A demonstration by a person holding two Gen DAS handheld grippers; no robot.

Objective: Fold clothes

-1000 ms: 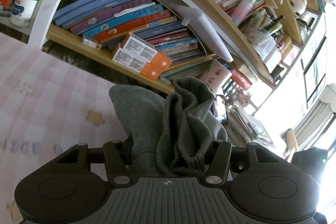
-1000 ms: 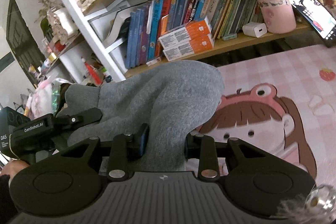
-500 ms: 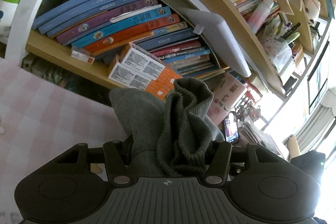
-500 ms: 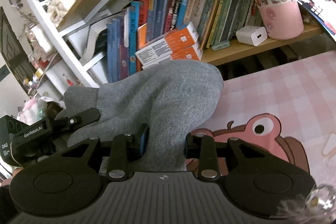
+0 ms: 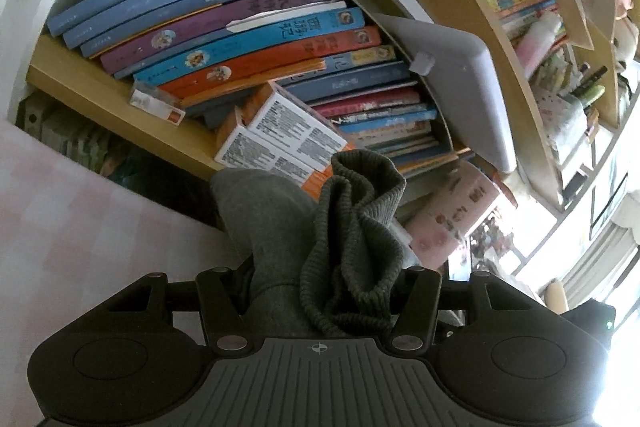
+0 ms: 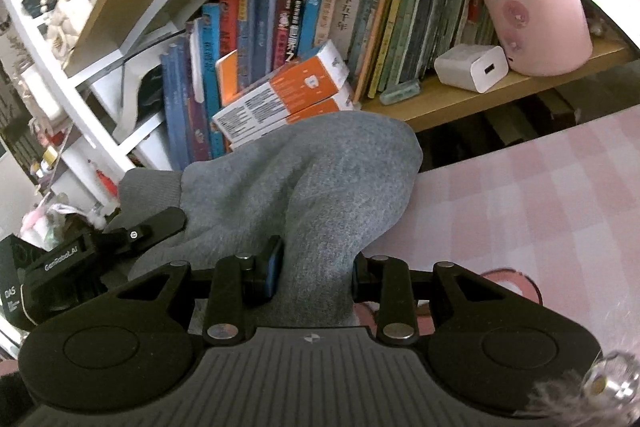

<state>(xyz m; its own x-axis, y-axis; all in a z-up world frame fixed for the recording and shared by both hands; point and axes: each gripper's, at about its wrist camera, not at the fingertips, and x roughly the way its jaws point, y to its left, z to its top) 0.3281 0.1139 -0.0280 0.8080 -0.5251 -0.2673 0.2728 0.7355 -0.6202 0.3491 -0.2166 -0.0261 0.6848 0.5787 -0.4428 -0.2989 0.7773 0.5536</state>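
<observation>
I've got the left gripper (image 5: pixel 320 291) clamped on the garment's (image 5: pixel 272 227) ribbed cuff (image 5: pixel 356 227) and the right gripper (image 6: pixel 316 267) pinching its grey body (image 6: pixel 304 179), lifted before the bookshelf (image 6: pixel 460 103).

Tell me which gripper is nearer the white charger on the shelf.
Right. The right gripper, shut on the grey garment, faces the white charger up and rightward; the left gripper sits farther left.

Lighting, my two wrist views: daylight from a window (image 5: pixel 608 251) at the left view's right edge, blown out to white glare; shelf recesses dim. Fisheye bends the bookshelf (image 5: pixel 120 99) boards into arcs. Motion blur smears the pink checked desk cover (image 6: pixel 540 203) and edge objects in both views
</observation>
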